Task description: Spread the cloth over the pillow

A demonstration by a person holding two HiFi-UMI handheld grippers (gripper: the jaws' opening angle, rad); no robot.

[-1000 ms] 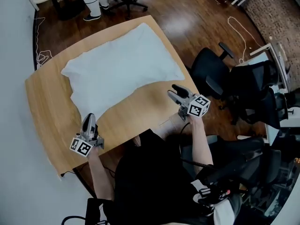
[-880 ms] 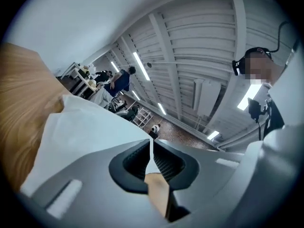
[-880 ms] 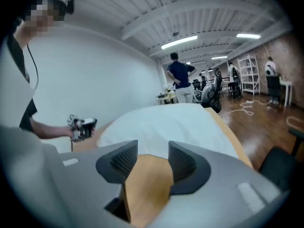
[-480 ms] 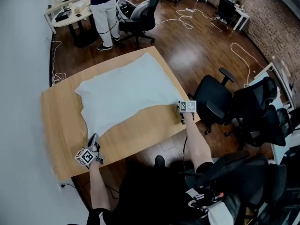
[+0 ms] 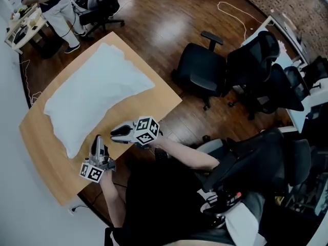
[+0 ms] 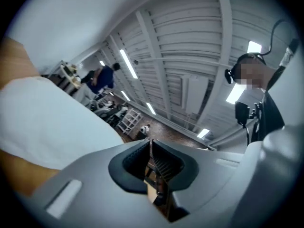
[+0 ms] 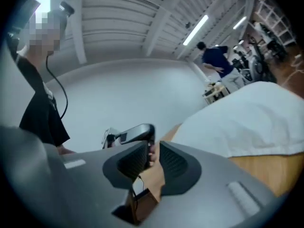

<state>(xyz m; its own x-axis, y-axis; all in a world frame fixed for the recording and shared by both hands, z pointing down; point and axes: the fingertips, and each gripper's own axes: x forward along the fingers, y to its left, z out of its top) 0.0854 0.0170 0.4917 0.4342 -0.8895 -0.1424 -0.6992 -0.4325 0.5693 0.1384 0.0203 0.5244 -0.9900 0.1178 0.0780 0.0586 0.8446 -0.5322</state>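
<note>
A white cloth [image 5: 95,94] lies spread over the pillow on the wooden table [image 5: 43,155]. It also shows in the left gripper view as the cloth [image 6: 47,122] and in the right gripper view as the cloth [image 7: 247,120]. My left gripper [image 5: 96,140] is shut and empty, hovering at the table's near edge just short of the cloth's near corner. My right gripper [image 5: 116,134] points left toward it, off the cloth. Its jaws have just been closing and a narrow gap remains with nothing between them. The left gripper [image 6: 151,151] and right gripper [image 7: 153,156] each show bare pads.
Black office chairs [image 5: 202,68] stand on the wood floor right of the table. A person in blue [image 5: 48,4] stands by a white table [image 5: 20,27] at the far left. Cables [image 5: 233,14] trail over the floor.
My right gripper has left the cloth's near right corner and swung left, close to the left gripper. Both grippers have drawn back from the cloth. The head view has turned.
</note>
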